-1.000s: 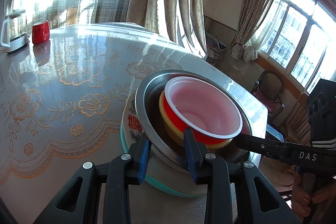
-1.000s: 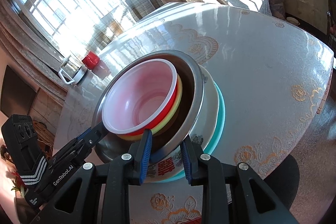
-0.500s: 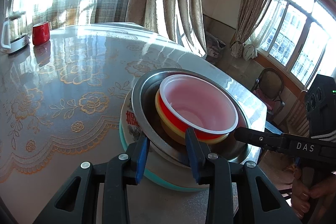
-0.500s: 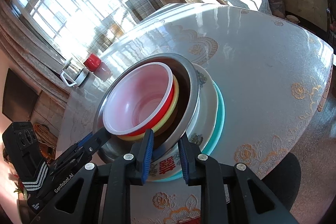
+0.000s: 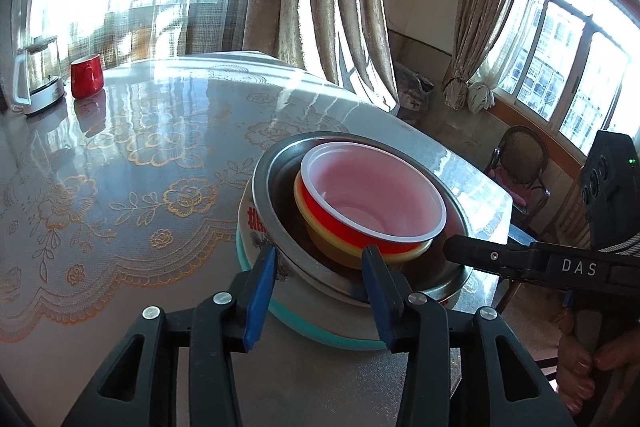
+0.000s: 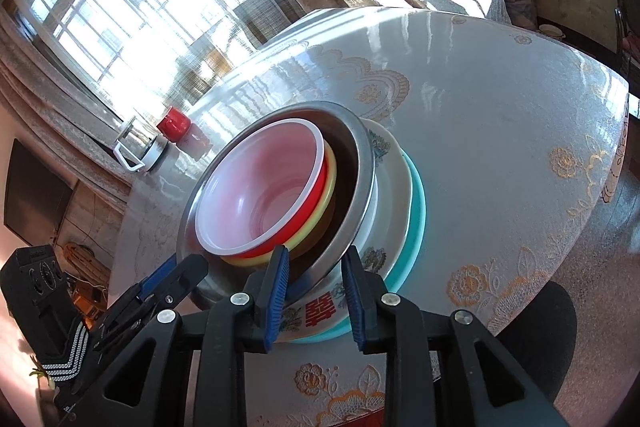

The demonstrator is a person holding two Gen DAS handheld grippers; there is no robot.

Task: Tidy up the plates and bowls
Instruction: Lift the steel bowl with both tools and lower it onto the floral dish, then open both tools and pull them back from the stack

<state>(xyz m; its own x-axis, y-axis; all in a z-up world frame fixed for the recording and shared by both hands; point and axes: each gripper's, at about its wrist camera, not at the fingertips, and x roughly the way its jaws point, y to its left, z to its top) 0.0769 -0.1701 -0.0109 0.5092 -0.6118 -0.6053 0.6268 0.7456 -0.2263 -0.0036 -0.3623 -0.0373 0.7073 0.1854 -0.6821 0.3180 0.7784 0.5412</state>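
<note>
stack of plates and bowls on the surface (image 5: 120, 287), both sets of fingers now parted around its rims.

teal plate (image 6: 416, 211), white plate (image 6: 394, 179), steel bowl (image 5: 280, 227), yellow bowl (image 5: 316, 223), red bowl (image 5: 372, 199) nest upward. a second ago left gripper (image 5: 322, 291) and right gripper (image 6: 314, 287) sat narrower; both have widened, straddling the steel rim. only the left view shows a chair (image 5: 520, 163).

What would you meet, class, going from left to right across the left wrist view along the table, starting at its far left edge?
Glass kettle → red mug → stack of plates and bowls → right gripper, reaching in from the right.
</note>
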